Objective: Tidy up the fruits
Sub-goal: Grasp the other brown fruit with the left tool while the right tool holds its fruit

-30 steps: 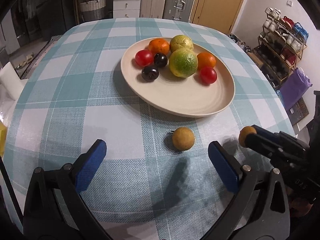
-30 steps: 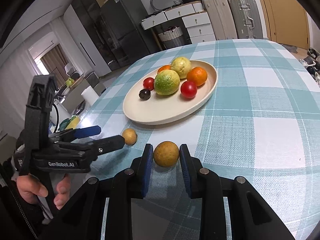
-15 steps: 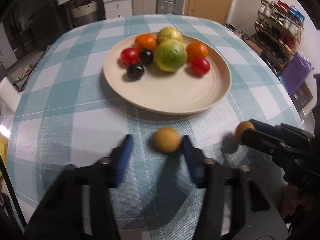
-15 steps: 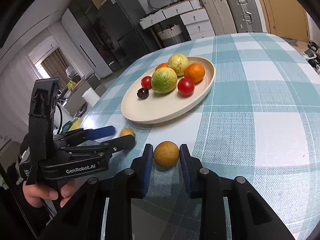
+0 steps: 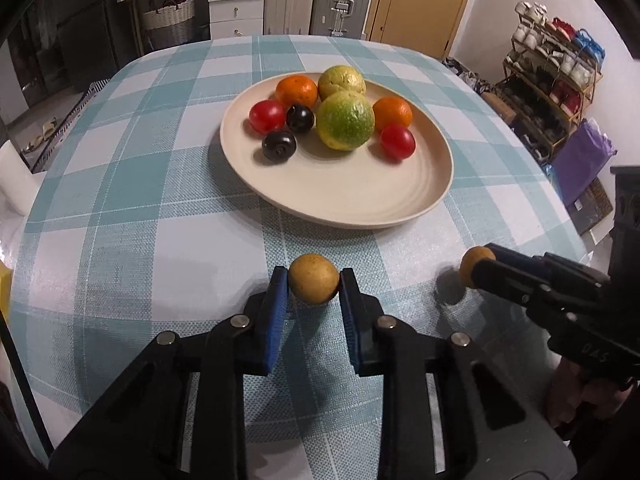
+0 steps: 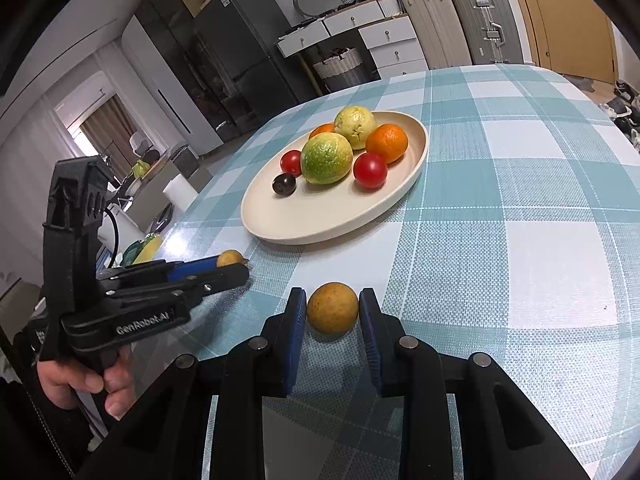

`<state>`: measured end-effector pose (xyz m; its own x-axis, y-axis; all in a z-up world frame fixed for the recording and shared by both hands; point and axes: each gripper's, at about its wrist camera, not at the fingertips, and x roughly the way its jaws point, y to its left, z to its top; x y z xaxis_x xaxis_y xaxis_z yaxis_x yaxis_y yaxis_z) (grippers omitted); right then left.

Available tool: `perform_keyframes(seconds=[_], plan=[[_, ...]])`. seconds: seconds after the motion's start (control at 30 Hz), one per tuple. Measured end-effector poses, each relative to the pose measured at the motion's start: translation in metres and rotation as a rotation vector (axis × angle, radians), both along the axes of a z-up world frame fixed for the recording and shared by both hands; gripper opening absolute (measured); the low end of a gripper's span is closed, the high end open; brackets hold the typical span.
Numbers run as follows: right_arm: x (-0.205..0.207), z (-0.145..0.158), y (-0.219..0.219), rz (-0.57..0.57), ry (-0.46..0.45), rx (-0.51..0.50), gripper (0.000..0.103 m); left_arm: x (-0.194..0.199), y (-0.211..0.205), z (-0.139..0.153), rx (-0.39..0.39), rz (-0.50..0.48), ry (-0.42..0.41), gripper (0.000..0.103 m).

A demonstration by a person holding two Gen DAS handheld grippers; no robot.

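While your left claw (image 5: 314, 283) pinches one small round brown fruit (image 5: 314, 283) and your right claw (image 6: 332, 314) pinches another (image 6: 332, 314) just above the checked tabletop (image 6: 520, 200), squeezing loosely could let them roll away.

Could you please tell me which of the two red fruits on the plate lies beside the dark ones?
The red fruit at the plate's left side, beside both dark fruits.

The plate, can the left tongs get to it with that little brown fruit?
Probably yes. The left tongs grip the brown fruit, the cloth between is bare, and the plate has free space on its near side.
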<state>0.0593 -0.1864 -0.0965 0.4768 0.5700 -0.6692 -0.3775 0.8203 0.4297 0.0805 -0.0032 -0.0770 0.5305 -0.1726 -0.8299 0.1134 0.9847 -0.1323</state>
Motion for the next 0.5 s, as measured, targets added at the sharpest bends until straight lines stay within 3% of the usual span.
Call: perform_keyframes(seconds=[0.17, 0.5], plan=[[0.0, 0.004, 0.002, 0.001, -0.001, -0.009, 0.028, 0.001, 0.007, 0.015, -0.027, -0.011, -0.04, 0.023], [0.009, 0.039, 0.014, 0.027, -0.09, -0.002, 0.028, 0.018, 0.021, 0.047, -0.099, -0.013, -0.099, 0.023]])
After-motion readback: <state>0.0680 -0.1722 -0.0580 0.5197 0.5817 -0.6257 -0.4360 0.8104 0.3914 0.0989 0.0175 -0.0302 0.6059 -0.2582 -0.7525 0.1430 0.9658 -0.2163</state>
